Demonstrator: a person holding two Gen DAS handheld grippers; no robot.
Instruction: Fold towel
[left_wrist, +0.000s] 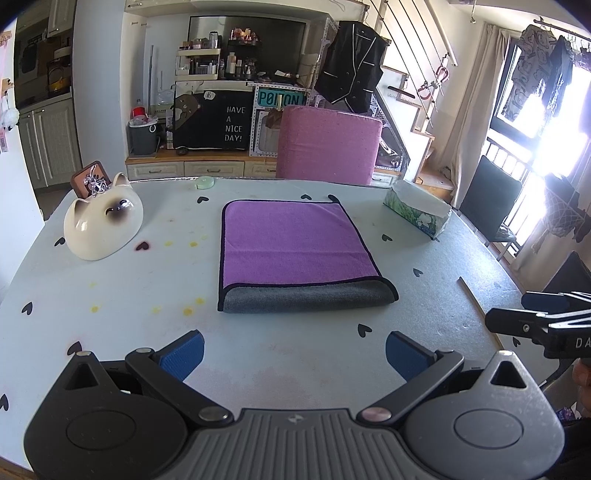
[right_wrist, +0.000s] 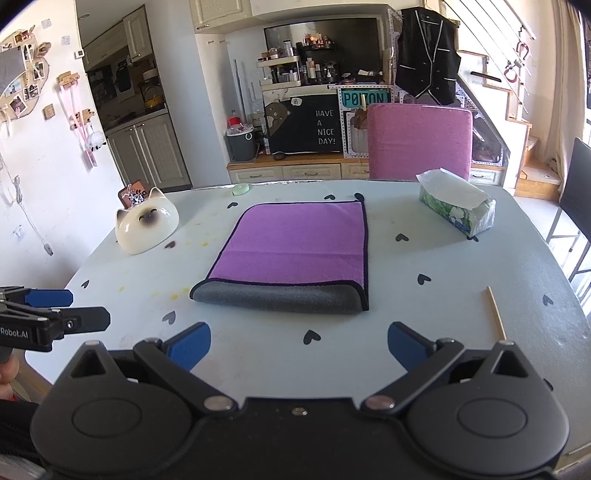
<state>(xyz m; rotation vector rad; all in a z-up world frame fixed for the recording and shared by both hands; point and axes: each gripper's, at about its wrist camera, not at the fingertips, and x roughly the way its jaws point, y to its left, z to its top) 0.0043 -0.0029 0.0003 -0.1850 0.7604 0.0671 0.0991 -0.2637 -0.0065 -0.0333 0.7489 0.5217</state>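
Note:
A purple towel (left_wrist: 295, 240) with a grey underside and dark trim lies folded on the pale table (left_wrist: 147, 280); its grey fold faces me. It also shows in the right wrist view (right_wrist: 295, 247). My left gripper (left_wrist: 294, 354) is open and empty, held above the table just short of the towel's near edge. My right gripper (right_wrist: 299, 347) is open and empty, also short of that edge. The right gripper shows at the right edge of the left wrist view (left_wrist: 535, 314), and the left gripper at the left edge of the right wrist view (right_wrist: 55, 310).
A white cat-shaped ceramic bowl (left_wrist: 103, 225) stands at the left. A tissue pack (left_wrist: 417, 212) lies at the back right. A thin wooden stick (right_wrist: 496, 314) lies right of the towel. A small green disc (left_wrist: 204, 181) sits at the far edge. A pink chair (left_wrist: 328, 144) stands behind the table.

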